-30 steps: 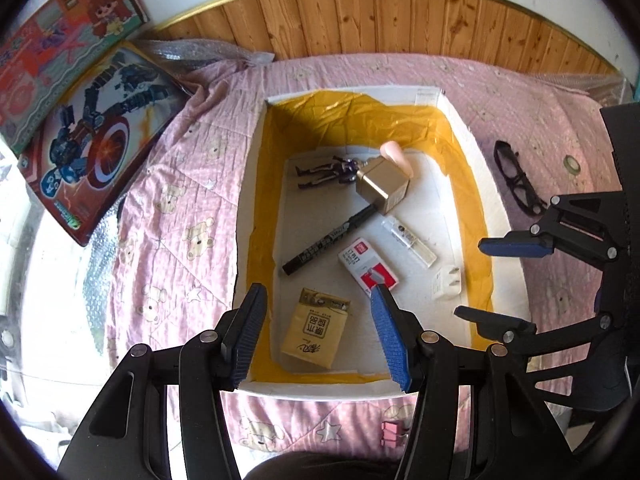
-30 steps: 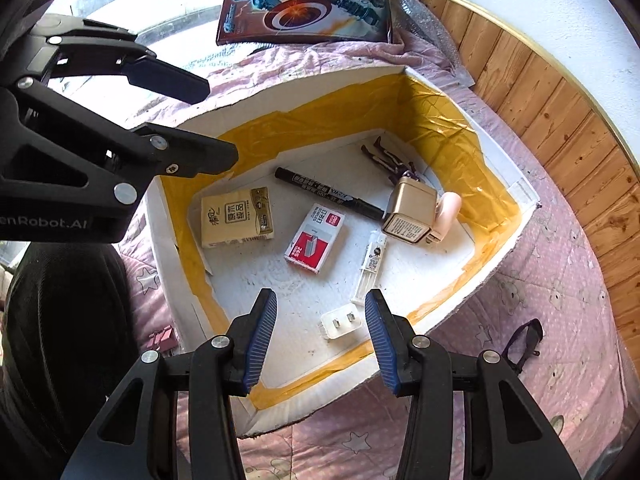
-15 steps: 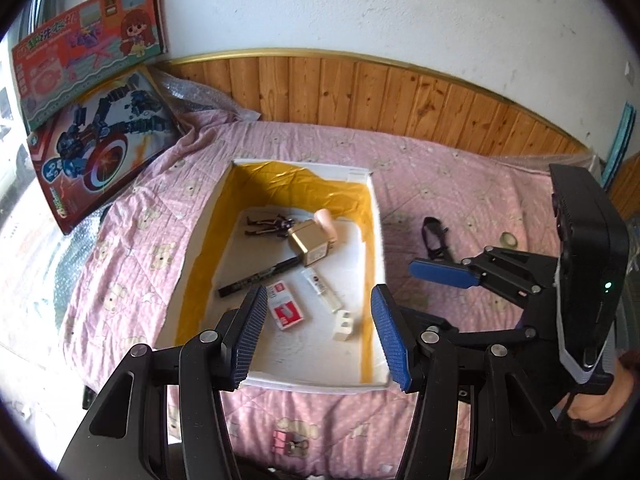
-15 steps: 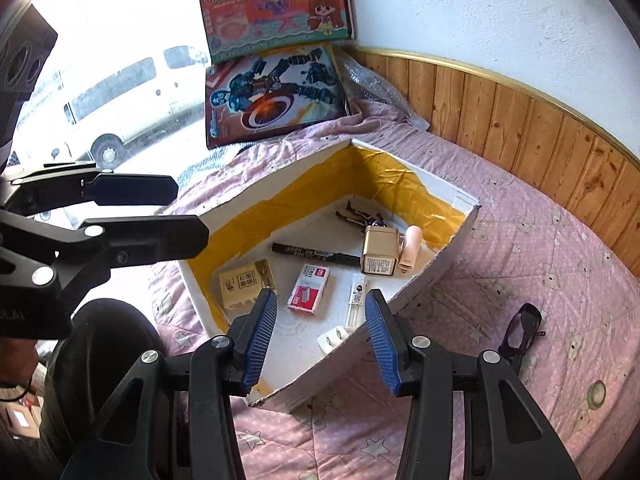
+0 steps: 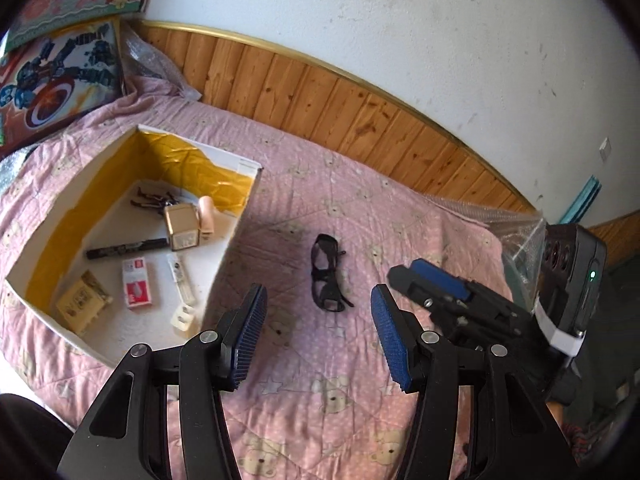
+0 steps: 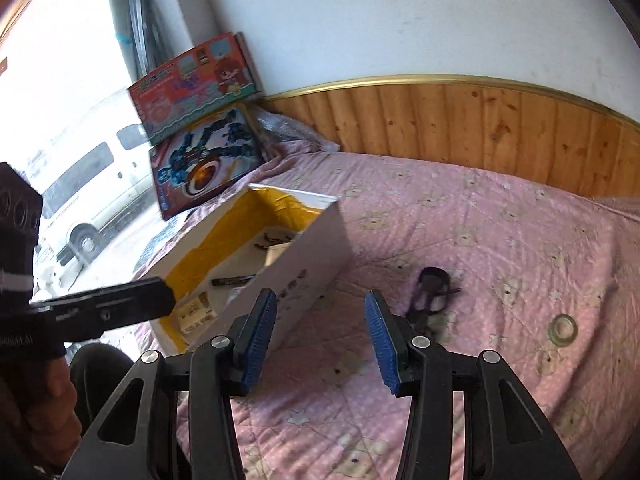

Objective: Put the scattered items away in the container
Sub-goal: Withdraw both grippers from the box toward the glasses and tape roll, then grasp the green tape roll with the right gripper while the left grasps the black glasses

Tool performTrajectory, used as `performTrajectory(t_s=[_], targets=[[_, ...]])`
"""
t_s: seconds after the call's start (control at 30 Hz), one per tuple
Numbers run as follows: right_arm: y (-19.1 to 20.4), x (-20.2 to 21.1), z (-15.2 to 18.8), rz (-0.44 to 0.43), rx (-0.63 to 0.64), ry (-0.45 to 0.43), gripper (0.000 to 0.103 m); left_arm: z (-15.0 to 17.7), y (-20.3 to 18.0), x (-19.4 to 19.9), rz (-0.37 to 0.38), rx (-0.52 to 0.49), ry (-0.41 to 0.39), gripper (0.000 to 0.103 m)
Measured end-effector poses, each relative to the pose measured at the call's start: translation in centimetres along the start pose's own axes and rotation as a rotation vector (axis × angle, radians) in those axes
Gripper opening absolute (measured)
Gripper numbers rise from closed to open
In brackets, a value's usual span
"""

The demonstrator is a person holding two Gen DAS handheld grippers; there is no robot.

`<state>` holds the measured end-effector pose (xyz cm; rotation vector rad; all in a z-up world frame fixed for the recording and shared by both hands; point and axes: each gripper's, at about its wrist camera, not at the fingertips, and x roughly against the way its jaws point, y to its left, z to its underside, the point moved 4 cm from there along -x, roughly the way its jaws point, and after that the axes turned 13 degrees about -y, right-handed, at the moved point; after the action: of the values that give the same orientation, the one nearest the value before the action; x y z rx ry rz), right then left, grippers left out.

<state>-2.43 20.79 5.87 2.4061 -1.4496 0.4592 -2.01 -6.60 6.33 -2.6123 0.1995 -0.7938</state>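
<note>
A white box (image 5: pixel 230 240) (image 6: pixel 304 252) lined with yellow tape sits on the pink bedspread and holds a marker (image 5: pixel 126 247), a gold cube (image 5: pixel 182 226), a red-and-white staple box (image 5: pixel 137 290) and several other small items. Black glasses (image 5: pixel 326 276) (image 6: pixel 430 290) lie on the bedspread to the right of the box. My left gripper (image 5: pixel 318 338) is open and empty, hovering short of the glasses. My right gripper (image 6: pixel 320 340) is open and empty too, between the box wall and the glasses; it also shows at the right of the left wrist view (image 5: pixel 436 280).
A roll of clear tape (image 6: pixel 563 328) lies on the bedspread at the far right. Two toy boxes (image 6: pixel 204 160) lean in the corner by the window. Wooden panelling (image 5: pixel 360 120) runs along the wall behind the bed. A person's hand (image 6: pixel 48 412) holds the left gripper.
Both grippers have pulled back from over the box, risen and swung right. The glasses now lie ahead of both, and the box has shifted to the left of each view.
</note>
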Motion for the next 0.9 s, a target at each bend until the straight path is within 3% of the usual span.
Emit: performTrajectory(t_s=[0.23,0.43,0.63,0.9], targets=[[-11.3,-0.1,1.2,0.223,-0.126,0.090,0.048,2.4,-3.2,-7.9,-0.001,-0.045,0.084,0.057],[-19.5,-1.3,2.8,0.418,-0.059,0.188,0.049,4.4,-4.8,-15.5,-0.069,-0.146,0.136,0.057],[-23.9,-3.7,5.0,0.418,-0.038,0.274,0.053,5.6,-3.8,-21.6,-0.139,-0.180,0.177,0.057],[-27.3,-6.8,7.3,0.454,-0.013,0.335,0.057,8.0,-2.0,-26.0,-0.167,-0.148,0.258,0.057]])
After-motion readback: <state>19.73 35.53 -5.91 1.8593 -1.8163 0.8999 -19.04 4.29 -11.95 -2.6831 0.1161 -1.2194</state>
